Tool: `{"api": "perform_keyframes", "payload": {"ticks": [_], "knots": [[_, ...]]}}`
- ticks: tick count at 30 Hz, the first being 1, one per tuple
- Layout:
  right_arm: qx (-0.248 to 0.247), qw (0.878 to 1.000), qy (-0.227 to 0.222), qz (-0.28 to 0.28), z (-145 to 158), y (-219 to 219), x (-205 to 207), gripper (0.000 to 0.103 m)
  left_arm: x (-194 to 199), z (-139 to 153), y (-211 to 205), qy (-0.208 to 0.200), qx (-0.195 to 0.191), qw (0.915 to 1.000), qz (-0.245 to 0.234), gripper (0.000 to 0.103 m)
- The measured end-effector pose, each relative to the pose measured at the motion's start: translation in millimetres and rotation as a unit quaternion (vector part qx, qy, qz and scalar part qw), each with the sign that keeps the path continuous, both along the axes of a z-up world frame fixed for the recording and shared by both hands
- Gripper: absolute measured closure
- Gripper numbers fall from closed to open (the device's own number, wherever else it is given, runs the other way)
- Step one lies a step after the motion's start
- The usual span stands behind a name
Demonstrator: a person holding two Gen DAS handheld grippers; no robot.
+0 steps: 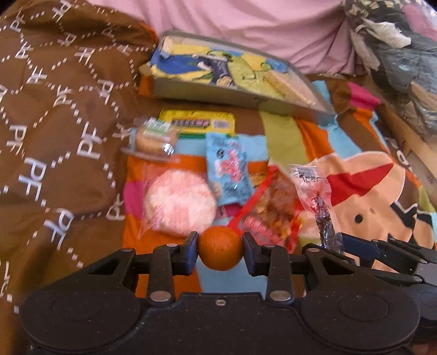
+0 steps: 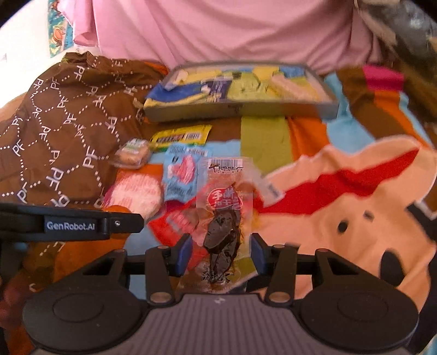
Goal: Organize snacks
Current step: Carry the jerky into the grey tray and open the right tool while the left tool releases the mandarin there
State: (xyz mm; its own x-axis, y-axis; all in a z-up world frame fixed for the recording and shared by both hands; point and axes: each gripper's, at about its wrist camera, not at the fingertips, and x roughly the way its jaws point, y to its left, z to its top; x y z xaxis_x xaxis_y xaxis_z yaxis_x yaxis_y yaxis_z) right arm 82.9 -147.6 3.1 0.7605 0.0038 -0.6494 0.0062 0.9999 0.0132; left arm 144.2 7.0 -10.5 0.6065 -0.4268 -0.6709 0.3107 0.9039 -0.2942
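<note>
Left wrist view, lower centre: the left gripper [image 1: 220,252] has its jaws closed on an orange [image 1: 220,250], both pads touching its sides. At the lower right edge the right gripper [image 1: 338,243] reaches in, a clear packet [image 1: 316,196] of dark snack standing up from it.

Just beyond the orange, mid-frame, snacks lie close together on a colourful blanket [image 1: 368,196]: a round pink-and-white cake [image 1: 180,203] in clear wrap to the left, a light blue pouch [image 1: 229,172] in the middle, a red bag [image 1: 273,213] to the right of it. Farther up sit a small wrapped biscuit [image 1: 153,139] and a yellow packet [image 1: 196,124]. Above these, in the upper centre, a grey tray [image 1: 207,95] holds yellow, blue and green packs. A brown printed cloth [image 1: 54,123] fills the left side; pink fabric [image 1: 245,24] runs along the top.

Right wrist view, lower centre: the right gripper [image 2: 220,255] holds the clear packet [image 2: 222,218], the wrapper pinched between its blue pads, the dark contents upright between them. The left gripper [image 2: 120,222] crosses the left edge side-on. Beyond lie the cake [image 2: 136,195], the blue pouch [image 2: 181,172], the biscuit [image 2: 132,154] and the yellow packet [image 2: 180,136], then the tray [image 2: 235,109] in the upper centre.
</note>
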Motion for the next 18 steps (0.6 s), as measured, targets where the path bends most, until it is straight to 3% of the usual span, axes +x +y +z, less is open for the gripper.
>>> {"api": "perform_keyframes", "payload": {"ticks": [13, 18], "knots": [[-0.023, 0.995, -0.096, 0.015, 50, -36, 72, 0.053, 77, 59, -29, -0.069, -0.017, 0.9973, 0.021, 0.067], [-0.009, 0.994, -0.104, 0.013, 66, -47, 116, 0.053, 115, 82, -37, -0.096, -0.022, 0.9945, 0.036, 0.067]]}}
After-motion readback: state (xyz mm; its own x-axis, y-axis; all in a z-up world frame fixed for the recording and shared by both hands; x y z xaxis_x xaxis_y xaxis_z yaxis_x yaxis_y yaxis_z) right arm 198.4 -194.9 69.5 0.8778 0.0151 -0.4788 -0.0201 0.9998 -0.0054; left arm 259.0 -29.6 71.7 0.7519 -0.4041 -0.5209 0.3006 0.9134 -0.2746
